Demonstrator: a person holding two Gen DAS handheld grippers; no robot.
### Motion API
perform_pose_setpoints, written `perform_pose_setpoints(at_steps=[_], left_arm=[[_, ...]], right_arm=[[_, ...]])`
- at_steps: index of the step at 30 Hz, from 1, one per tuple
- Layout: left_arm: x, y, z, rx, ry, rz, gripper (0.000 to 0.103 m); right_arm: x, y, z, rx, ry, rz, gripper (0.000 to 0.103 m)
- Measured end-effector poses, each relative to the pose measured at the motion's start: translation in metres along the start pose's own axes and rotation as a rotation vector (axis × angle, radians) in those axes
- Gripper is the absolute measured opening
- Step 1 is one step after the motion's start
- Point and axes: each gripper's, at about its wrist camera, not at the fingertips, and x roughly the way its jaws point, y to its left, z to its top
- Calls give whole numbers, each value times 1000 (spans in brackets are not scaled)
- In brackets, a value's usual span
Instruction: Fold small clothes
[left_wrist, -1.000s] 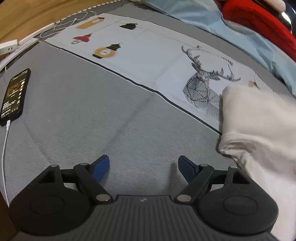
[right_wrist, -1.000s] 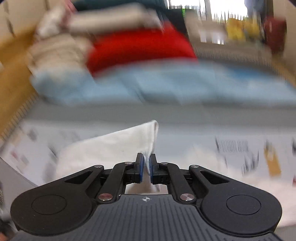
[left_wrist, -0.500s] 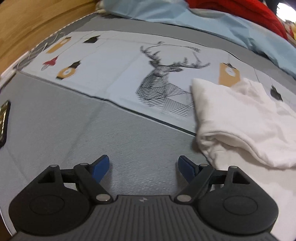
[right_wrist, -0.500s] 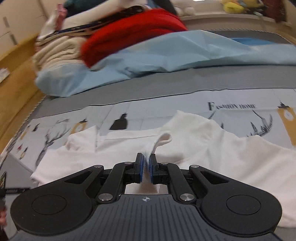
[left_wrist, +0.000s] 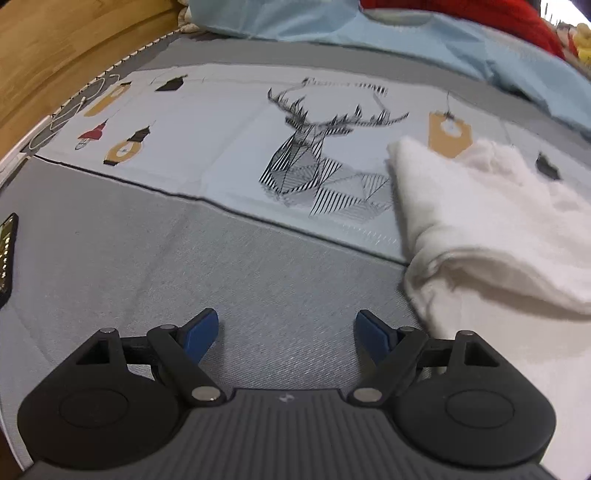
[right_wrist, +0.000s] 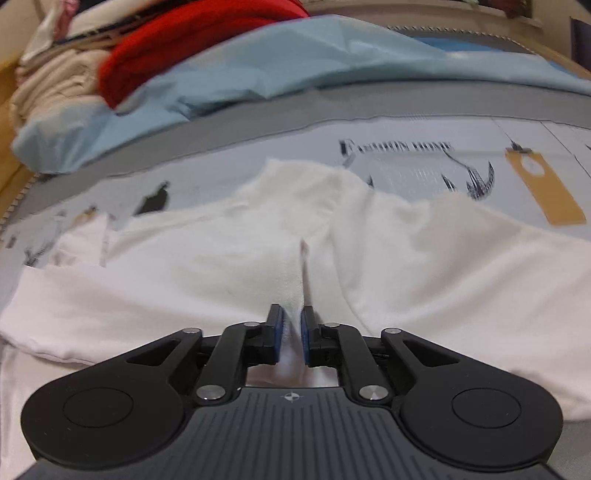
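A small white garment (right_wrist: 388, 258) lies spread on the printed bed cover, partly folded over itself. My right gripper (right_wrist: 291, 325) is low over it, jaws slightly apart with a ridge of the white cloth between the blue pads. In the left wrist view the garment's folded left edge (left_wrist: 480, 221) lies at the right. My left gripper (left_wrist: 286, 332) is open and empty over the grey mattress fabric, just left of that edge.
A pale printed cover with a deer drawing (left_wrist: 314, 158) lies on the grey bed (left_wrist: 184, 266). A light blue sheet (right_wrist: 295, 66), a red cloth (right_wrist: 177, 48) and cream laundry (right_wrist: 59, 81) are piled at the back. A phone (left_wrist: 7, 251) lies at far left. A wooden bed frame (left_wrist: 55, 48) borders the left.
My right gripper came down from holding the cloth up to low over the garment, and its jaws have parted slightly. My left gripper swung right toward the garment, still open.
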Motion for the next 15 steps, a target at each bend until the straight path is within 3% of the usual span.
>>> perform_pose_setpoints(at_steps=[1,3,4,6,10,12,14,15], left_arm=[[-3,0,1,-5,-15,-7,86],[-9,-1,2,-11,-35,-13,86],[-12,-1,2,-19,-47,-17,86],[-18,-2,3,-36,-70,-30,86],[-22,-10,5,-49,-75,-45,86],[-20,-15,3,-37,-63,-46,86],[-19,-18,2,-18,-60,-36,86],[-20,-19,2,-11,-60,-31,86]], right_arm=[[-2,4,-2,-17,-13,-13,13],[-9,8,-3,-45,-16,-68,44],[-12,11,-2,-53,-19,-115,49],[-27,15,-1,-70,-56,-162,54],[-42,25,-2,-122,-83,-96,60],[-32,32,-4,-156,-49,-116,61],[-8,35,-13,-173,52,-176,62],[-5,35,-16,-163,44,-191,62]])
